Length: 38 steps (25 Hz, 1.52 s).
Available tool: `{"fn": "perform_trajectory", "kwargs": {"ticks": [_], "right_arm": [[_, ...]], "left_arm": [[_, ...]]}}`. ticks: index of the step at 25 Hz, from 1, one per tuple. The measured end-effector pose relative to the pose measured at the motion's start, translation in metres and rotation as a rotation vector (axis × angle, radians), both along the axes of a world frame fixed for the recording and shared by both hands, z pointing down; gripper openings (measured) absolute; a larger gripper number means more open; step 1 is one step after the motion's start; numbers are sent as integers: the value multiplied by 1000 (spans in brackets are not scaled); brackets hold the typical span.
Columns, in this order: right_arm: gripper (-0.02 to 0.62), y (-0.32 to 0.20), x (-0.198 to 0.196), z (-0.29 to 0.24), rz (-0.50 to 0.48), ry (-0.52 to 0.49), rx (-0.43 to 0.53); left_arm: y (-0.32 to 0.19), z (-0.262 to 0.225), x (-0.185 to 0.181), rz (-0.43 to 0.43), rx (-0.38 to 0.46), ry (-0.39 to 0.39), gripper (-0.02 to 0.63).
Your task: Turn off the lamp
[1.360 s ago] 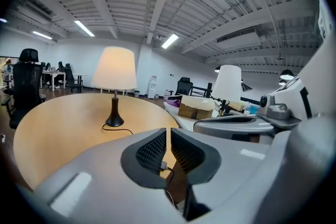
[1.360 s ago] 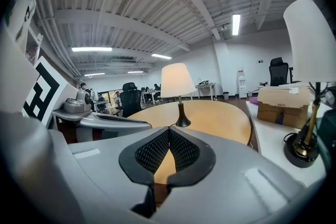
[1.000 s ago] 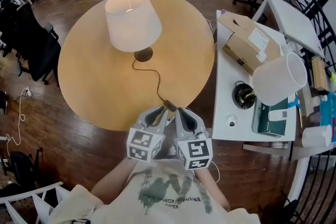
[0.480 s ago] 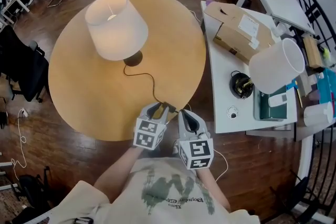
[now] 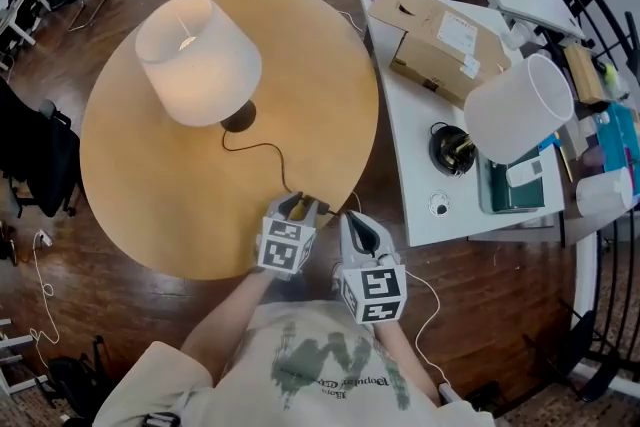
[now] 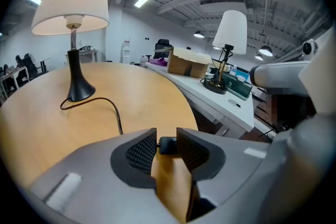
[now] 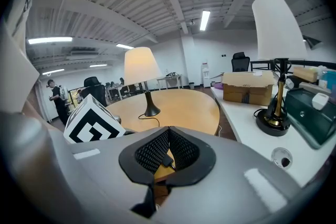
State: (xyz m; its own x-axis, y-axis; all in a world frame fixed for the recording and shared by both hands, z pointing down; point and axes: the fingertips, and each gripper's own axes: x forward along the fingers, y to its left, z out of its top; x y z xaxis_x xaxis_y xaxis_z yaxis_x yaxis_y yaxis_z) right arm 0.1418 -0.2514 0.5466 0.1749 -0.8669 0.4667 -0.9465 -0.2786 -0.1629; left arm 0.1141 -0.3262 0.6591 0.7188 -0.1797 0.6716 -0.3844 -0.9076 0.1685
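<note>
Inline switch (image 6: 168, 146): light, rigid, on floppy cord (image 6: 116, 109), grab sides. Left gripper (image 6: 167, 135) jaws opening around it; right gripper (image 7: 169, 131) closed, maybe on cord.

My right gripper (image 7: 168, 131) has its jaw tips together, with a small black part (image 7: 168, 161) in the gap below. Beyond stands the lit lamp (image 7: 143, 68) on the round wooden table (image 7: 184, 105). A cardboard box (image 7: 247, 86) is farther right.
</note>
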Motion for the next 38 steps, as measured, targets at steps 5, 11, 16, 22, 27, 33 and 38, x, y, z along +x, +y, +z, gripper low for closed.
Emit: {"fn": "perform_trajectory", "kwargs": {"ticks": [5,11,16,22,27,33,38], "right_arm": [[0,0,3,5,9,3,-25],[0,-1,4,6,7,-1,-21],[0,-1,6,7,2,-2,-25],[0,-3,4,7,-15,-5,-21],[0,-2,3,4,-27,-5,-10],[0,2,5,-2,-61,-8,9],[0,6,0,-6,-126,-12,31]], "left_arm": [[-2,7,2,8,-29,-9,102],[-2,12,5,9,-48,2,104],[-3,16,4,11,-35,6,84],[-3,16,3,-7,-39,17,85],[-4,16,2,-39,-46,32,86],[-6,2,3,-107,-51,79,84],[-4,-18,-2,-181,-22,117,84]]}}
